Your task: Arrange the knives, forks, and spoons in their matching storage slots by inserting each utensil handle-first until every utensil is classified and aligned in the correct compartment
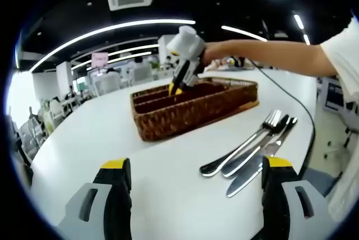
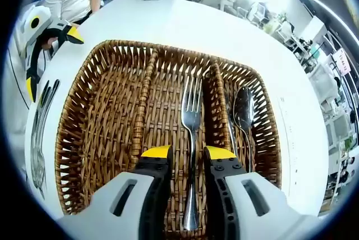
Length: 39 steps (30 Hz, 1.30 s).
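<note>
Lower the fork (image 2: 191, 139), held by its handle between the narrow jaws of the right gripper (image 2: 188, 151), flat into the middle slot of the basket (image 2: 84, 128), beside the spoon (image 2: 243, 111), then release; left gripper (image 1: 196, 167) wide open above the desk (image 1: 168, 156).

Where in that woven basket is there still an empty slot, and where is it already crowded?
In the right gripper view, the wicker basket has its left compartment bare. The middle one holds a fork between the right gripper's jaws. The right one is crowded with spoons. In the left gripper view, loose cutlery fills the table beside the basket.
</note>
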{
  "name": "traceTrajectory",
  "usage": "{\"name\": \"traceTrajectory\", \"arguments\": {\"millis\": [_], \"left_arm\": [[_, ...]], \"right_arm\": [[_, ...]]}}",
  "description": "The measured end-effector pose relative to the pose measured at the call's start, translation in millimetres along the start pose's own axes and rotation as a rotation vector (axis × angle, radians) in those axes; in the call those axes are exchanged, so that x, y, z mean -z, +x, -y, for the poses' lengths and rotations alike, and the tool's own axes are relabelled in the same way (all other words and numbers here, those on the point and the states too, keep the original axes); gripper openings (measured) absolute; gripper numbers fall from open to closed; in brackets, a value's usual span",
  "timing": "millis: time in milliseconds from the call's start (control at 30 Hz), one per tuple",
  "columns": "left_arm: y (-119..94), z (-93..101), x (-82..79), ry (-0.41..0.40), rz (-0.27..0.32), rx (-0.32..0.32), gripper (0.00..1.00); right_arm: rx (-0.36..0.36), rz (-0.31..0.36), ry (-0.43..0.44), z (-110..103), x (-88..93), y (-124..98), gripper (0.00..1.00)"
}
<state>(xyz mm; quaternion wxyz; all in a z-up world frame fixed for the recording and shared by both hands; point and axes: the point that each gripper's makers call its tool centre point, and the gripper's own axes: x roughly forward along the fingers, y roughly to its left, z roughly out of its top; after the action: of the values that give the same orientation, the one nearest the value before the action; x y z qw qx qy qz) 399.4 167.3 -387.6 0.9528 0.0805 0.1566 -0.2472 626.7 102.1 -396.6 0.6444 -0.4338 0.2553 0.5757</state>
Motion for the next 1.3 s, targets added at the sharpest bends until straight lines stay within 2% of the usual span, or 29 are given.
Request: {"name": "traceTrajectory", "arguments": {"millis": [200, 467, 733, 900, 1100, 1133, 1233, 1300], "left_arm": [[-2, 1.8, -1.5, 0.000, 0.007, 0.002, 0.98], [-3, 3.1, -3.9, -0.005, 0.015, 0.003, 0.98], [-5, 8.1, -7.5, 0.001, 0.023, 0.008, 0.98], [-6, 9.7, -10.2, 0.006, 0.027, 0.006, 0.98], [-7, 12.5, -11.6, 0.008, 0.030, 0.009, 0.98], [-7, 12.9, -11.6, 0.008, 0.030, 0.010, 0.98], [-8, 13.9, -12.5, 0.006, 0.032, 0.011, 0.98], [-7, 14.6, -13.2, 0.006, 0.034, 0.013, 0.98]], "right_arm": [[0.014, 0.034, 0.011, 2, -4.5, -7, 0.27], [0.055, 0.141, -0.004, 6, -20.5, -20, 0.37], [0.110, 0.176, -0.032, 10, -20.2, -32, 0.47], [0.129, 0.203, -0.021, 12, -23.4, -38, 0.55], [0.135, 0.210, -0.010, 12, -22.0, -44, 0.58], [0.138, 0.217, -0.006, 12, -22.3, -46, 0.60], [0.163, 0.244, 0.016, 14, -24.3, -49, 0.76], [0.161, 0.252, 0.023, 13, -23.5, -51, 0.78]]}}
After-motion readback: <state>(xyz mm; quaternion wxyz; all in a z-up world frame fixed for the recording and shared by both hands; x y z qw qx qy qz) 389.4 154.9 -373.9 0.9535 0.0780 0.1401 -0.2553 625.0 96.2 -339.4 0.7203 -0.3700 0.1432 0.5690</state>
